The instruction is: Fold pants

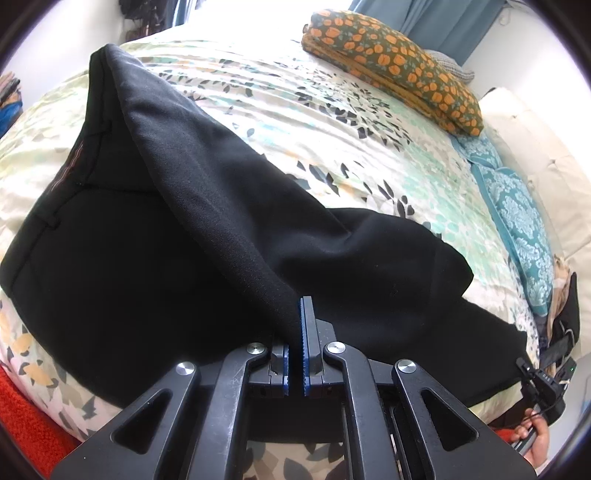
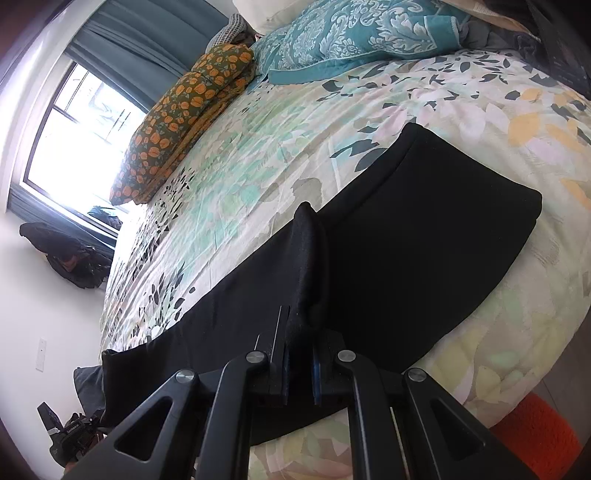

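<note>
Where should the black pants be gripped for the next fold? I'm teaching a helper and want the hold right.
Grip the black pants along their near long edge, coming in from the bed's near side, angled down. Both the left gripper and right gripper pinch raised ridges there; the rest lies flat.

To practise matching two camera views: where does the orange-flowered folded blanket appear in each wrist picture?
Left wrist view: orange-flowered blanket lies upper right, on the far side of the bed.
Right wrist view: same blanket, upper left, beside the window.
Shared landmark: the teal patterned pillow next to it.
</note>
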`<state>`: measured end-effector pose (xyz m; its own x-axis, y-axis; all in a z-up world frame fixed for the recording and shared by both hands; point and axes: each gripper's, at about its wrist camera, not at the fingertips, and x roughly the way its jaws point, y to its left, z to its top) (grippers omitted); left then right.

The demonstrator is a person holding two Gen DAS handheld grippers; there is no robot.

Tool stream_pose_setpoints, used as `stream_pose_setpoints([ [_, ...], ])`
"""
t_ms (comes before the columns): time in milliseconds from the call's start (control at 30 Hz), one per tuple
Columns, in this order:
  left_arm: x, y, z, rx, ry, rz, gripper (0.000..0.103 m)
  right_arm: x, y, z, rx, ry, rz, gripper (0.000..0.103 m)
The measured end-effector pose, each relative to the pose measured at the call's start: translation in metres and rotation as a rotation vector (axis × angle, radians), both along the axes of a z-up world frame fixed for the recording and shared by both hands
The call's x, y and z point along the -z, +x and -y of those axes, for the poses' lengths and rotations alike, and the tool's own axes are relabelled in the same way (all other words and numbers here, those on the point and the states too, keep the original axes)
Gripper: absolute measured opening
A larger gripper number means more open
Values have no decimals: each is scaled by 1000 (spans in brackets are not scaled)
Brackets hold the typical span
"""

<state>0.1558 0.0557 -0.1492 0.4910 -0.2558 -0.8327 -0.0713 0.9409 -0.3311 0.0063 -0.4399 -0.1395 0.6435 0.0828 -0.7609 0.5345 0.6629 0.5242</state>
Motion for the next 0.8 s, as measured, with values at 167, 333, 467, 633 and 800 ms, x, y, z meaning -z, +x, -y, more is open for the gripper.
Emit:
stream_pose_setpoints([
  [167, -1, -1, 3, 6, 9, 3, 3, 1, 0, 0, 3, 1, -2, 9],
  [333, 1, -3, 5, 11, 18, -1, 3, 2, -1, 0, 10, 6, 1, 9],
  [467, 4, -4, 7, 10, 20, -12, 3, 2, -1, 0, 10, 7, 1, 9],
  [633, 8, -8, 6, 10, 22, -26, 3, 2, -1, 0, 9, 6, 2, 9],
  [800, 9, -9, 6, 11, 23, -25, 3, 3, -3, 0, 8, 3, 2, 9],
])
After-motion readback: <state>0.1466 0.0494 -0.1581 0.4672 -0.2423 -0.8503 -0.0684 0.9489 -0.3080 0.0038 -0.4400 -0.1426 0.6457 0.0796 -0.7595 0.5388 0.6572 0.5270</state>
